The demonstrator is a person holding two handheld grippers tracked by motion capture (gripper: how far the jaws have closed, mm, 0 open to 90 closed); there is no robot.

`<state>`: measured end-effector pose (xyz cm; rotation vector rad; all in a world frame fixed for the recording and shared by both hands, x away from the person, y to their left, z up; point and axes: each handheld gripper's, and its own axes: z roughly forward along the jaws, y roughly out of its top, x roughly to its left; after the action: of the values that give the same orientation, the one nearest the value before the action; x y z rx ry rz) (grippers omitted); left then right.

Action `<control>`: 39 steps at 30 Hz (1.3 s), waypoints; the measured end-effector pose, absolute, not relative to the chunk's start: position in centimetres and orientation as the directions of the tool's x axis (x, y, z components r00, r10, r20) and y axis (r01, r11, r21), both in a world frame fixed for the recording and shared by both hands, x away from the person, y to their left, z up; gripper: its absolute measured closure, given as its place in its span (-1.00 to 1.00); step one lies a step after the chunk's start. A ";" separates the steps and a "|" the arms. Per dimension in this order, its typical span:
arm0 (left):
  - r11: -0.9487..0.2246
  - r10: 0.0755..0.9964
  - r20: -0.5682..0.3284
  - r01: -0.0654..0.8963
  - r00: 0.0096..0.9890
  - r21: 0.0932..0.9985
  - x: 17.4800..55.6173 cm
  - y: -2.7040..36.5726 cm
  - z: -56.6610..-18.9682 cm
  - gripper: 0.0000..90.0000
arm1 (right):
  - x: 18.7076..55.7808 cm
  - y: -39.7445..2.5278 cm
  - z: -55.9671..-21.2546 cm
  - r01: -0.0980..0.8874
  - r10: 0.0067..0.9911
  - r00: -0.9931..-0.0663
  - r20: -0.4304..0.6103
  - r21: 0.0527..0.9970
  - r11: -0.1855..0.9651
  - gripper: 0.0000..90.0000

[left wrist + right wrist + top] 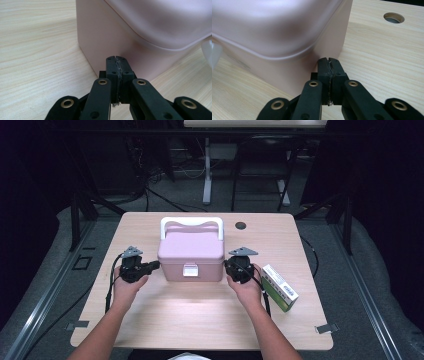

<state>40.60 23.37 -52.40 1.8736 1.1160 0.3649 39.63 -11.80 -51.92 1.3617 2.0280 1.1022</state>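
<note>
Pink box [191, 256] sat mid-desk, toward the far edge, left gripper [153, 265] and right gripper [228, 266] flanking it. Each gripper view showed jaws pressed together, empty, at its side walls; pushing evenly would likely keep it straight

Pink box [190, 254] between left gripper [156, 265], right gripper [227, 266].

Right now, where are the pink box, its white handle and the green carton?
pink box [191, 251], high view, on its lid.
white handle [191, 221], high view, on its top bar.
green carton [280, 288], high view, on its top face.
</note>
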 end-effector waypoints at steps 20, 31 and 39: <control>-0.274 0.735 -0.159 0.503 0.659 0.820 37.0 20.1 -51.2 0.95 | 36.1 -9.6 -52.0 0.472 0.853 -0.520 -0.044 0.818 0.329 0.80; -0.246 0.804 -0.139 0.536 0.578 0.807 39.0 22.9 -52.5 1.00 | 36.9 -10.8 -52.7 0.530 0.860 -0.506 0.067 0.810 0.249 0.77; -0.214 0.857 -0.100 0.525 0.506 0.823 42.2 23.9 -52.5 1.00 | 37.1 -10.5 -52.7 0.513 0.871 -0.488 0.056 0.826 0.234 0.83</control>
<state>42.19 23.90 -52.51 1.8849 1.1430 0.4834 37.05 -10.54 -52.67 1.2701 2.0944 1.1539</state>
